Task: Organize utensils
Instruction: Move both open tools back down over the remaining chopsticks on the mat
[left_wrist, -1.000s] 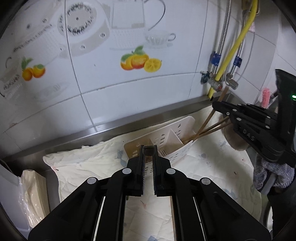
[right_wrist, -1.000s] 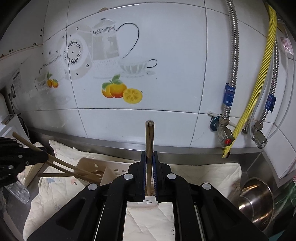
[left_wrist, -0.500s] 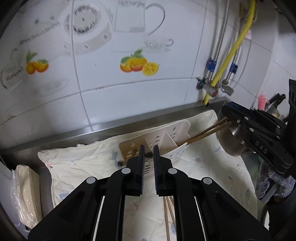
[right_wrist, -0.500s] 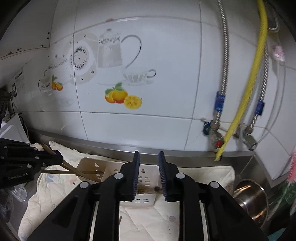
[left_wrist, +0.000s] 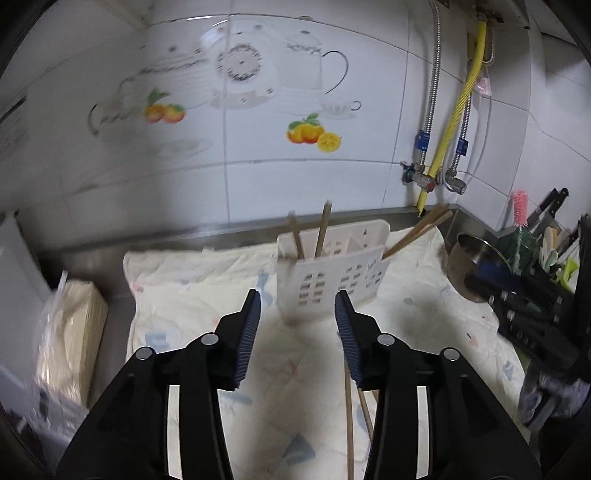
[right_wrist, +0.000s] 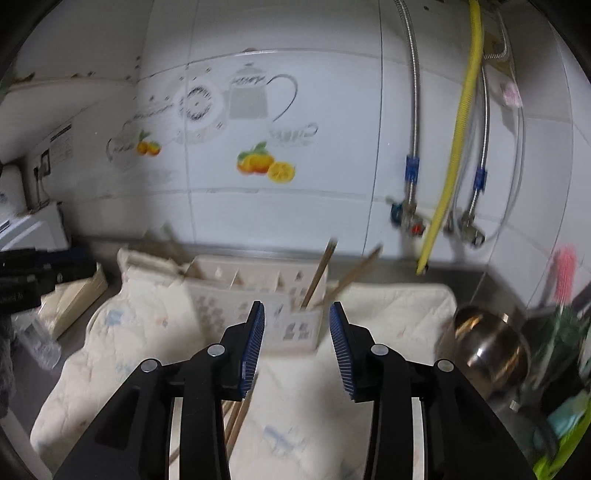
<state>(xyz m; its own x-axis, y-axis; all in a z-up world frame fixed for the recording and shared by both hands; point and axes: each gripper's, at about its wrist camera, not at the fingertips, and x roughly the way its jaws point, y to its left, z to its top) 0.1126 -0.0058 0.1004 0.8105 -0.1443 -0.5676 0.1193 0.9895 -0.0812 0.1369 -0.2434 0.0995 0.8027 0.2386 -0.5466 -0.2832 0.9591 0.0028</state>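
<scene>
Partly done, by my reading — 4 chopsticks (left_wrist: 320, 230) already stand in the white utensil holder (left_wrist: 332, 275) on the quilted cloth (left_wrist: 192, 280), while loose chopsticks (left_wrist: 349, 417) still lie near both empty, opening grippers — left gripper (left_wrist: 297, 308), right gripper (right_wrist: 297, 317).

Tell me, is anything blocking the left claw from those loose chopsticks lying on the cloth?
Nothing visible does. The loose chopsticks lie bare on the cloth, just below the left claw, whose jaws are opening with nothing between them. The holder stands farther back, out of the way.
</scene>
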